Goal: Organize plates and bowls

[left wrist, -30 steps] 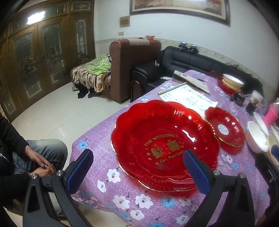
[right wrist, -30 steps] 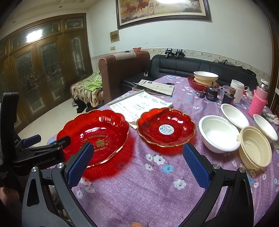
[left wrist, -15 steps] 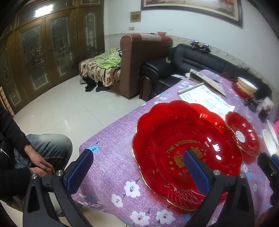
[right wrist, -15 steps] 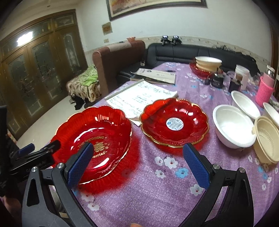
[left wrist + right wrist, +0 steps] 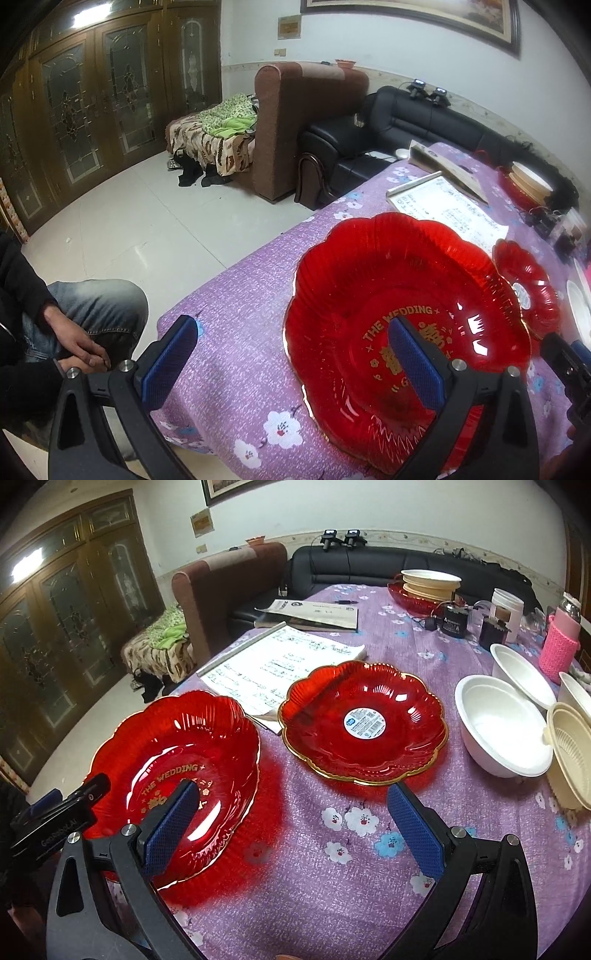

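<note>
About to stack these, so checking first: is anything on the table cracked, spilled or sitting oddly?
No cracks or spills show. One oddity: the smaller red plate rests partly on the open notebook, and its barcode sticker is still stuck on.

1. A large plate (image 5: 173, 760) lies on the table (image 5: 295, 878) at 9 o'clock, near its edge.
2. A small plate (image 5: 364, 723) lies just beside it at 3 o'clock.
3. A bowl (image 5: 498, 727) sits at 3 o'clock of the small plate.
4. A basket (image 5: 570, 753) touches that bowl at 3 o'clock.
5. Papers (image 5: 280, 664) lie at 12 o'clock, behind both plates.
</note>
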`<state>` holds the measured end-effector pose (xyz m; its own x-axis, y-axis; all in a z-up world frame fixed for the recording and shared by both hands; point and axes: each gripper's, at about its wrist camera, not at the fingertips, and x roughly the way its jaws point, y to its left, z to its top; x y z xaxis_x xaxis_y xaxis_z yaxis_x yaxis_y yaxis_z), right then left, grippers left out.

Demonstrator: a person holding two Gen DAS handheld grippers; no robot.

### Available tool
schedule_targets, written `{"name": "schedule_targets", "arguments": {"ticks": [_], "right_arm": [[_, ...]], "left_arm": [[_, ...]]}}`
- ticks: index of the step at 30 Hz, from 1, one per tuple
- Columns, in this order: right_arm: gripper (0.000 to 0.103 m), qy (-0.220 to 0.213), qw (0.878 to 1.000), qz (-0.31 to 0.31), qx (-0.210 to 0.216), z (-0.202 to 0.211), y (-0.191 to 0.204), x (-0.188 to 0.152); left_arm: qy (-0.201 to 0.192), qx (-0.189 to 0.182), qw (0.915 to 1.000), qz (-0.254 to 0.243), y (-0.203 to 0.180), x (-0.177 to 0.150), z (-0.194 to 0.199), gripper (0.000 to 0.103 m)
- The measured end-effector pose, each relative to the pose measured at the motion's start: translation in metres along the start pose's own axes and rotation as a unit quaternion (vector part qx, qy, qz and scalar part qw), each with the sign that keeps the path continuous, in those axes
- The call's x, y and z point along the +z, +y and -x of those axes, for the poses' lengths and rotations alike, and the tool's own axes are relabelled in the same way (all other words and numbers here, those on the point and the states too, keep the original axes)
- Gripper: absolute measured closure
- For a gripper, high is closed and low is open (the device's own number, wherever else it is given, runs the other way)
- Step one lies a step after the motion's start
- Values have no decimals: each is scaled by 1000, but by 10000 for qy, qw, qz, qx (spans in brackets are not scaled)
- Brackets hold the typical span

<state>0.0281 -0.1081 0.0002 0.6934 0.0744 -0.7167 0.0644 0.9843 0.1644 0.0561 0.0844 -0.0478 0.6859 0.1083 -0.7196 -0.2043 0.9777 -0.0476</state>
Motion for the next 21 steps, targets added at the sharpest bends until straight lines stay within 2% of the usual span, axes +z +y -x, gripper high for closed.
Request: {"name": "schedule_targets", "arguments": {"ticks": [8, 18, 21], "right_arm": [[0, 243, 9997, -25, -26, -16, 3, 0], [0, 772, 9969, -103, 150, -53, 13, 2], [3, 968, 9949, -194, 214, -64, 13, 2]], "left_arm": [[275, 43, 9996, -43, -2, 1, -17, 0], [750, 120, 9971, -106, 5, 2, -38, 0], [775, 141, 9968, -152, 4, 4, -39, 0]]}}
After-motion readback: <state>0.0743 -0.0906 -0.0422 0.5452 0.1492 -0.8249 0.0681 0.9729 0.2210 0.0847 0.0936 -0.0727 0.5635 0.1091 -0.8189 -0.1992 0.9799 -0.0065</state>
